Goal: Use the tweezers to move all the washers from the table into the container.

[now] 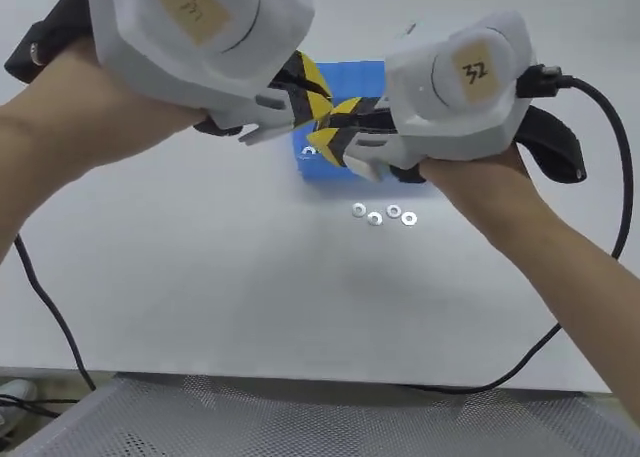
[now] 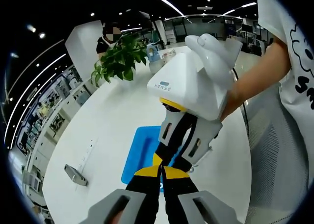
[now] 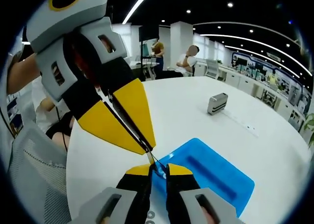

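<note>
The left gripper (image 3: 149, 148) comes down from the upper left, jaws clamped on the tweezers (image 3: 128, 121), whose tip sits in the narrow slit between the right gripper (image 3: 159, 171) jaws; whether those press it, I cannot tell. Both meet over the near edge of the blue container (image 3: 221, 177). Four washers (image 1: 394, 212) lie just below it at centre frame on the white table (image 1: 200, 277), with bare tabletop all around them.

Open-plan office, ceiling strip lights (image 2: 171, 7), seated ppl (image 3: 186, 63), potted plant (image 2: 120, 60), big white table (image 3: 196, 106).
</note>
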